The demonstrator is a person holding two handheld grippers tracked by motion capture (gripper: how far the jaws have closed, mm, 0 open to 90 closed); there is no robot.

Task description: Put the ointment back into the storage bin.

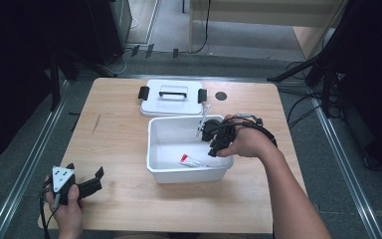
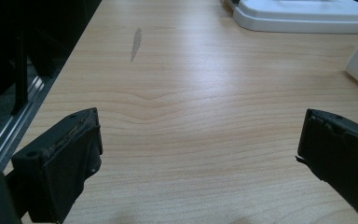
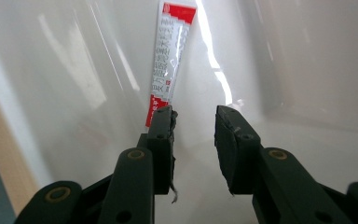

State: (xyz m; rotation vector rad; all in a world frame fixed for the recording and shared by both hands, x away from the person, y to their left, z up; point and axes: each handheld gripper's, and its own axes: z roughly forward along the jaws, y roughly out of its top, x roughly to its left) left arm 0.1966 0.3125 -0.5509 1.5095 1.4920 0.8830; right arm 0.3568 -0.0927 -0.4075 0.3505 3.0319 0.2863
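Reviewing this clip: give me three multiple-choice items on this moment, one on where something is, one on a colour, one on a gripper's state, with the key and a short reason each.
1. Where does the red-and-white tube lie?
A. On the lid
B. Inside the white bin
C. On the bare table

2. What colour are the latches on the white lid behind the bin?
A. Black
B. Red
C. Blue

3. How does the left gripper stand?
A. Shut on the tube
B. Shut on nothing
C. Open, holding nothing

Key: 1 B, the high view shows the tube on the bin's floor, ahead of the right gripper. 2 A, both end latches are black. 3 C, the left gripper view shows its jaws wide apart over bare wood.
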